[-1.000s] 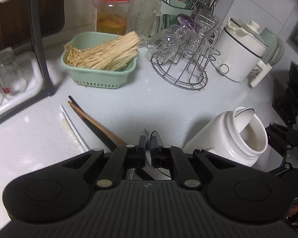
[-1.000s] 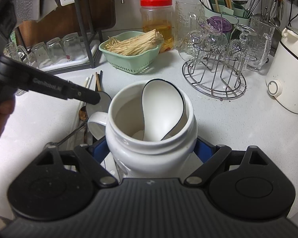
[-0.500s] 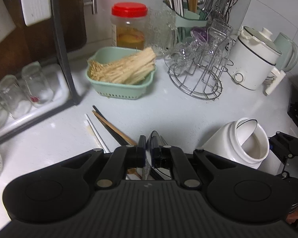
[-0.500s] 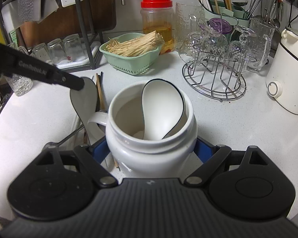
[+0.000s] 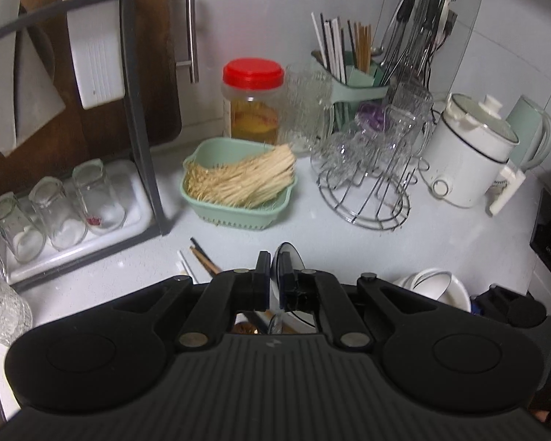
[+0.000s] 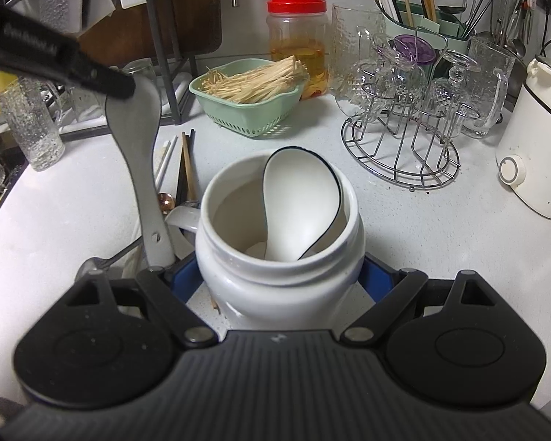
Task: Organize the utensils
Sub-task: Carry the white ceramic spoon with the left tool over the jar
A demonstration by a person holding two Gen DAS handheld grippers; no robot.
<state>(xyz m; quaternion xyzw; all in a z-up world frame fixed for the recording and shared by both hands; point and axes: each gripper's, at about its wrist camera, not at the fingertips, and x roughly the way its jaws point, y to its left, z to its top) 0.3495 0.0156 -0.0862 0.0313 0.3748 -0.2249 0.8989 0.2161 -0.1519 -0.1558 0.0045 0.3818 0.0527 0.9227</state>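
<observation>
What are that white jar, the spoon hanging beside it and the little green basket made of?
The white wide-mouthed jar looks like glazed ceramic: thick rim, soft glossy highlights. The grey long-handled spoon, pinched by the left gripper, is probably ceramic too, though its duller sheen could be melamine. The pale green slotted basket looks like moulded plastic: thin walls, matte finish.

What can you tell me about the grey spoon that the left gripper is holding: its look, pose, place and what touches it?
The grey spoon looks like glazed ceramic, with a wide bowl, a narrower handle and a small hole near the handle's end. The left gripper is shut on the bowl's rim and holds it in the air, bowl up and handle hanging down, slightly tilted. It hangs left of the white jar, above the chopsticks on the counter. Only the gripper's pads seem to touch it; the handle's tip is hidden behind the right gripper.
</observation>
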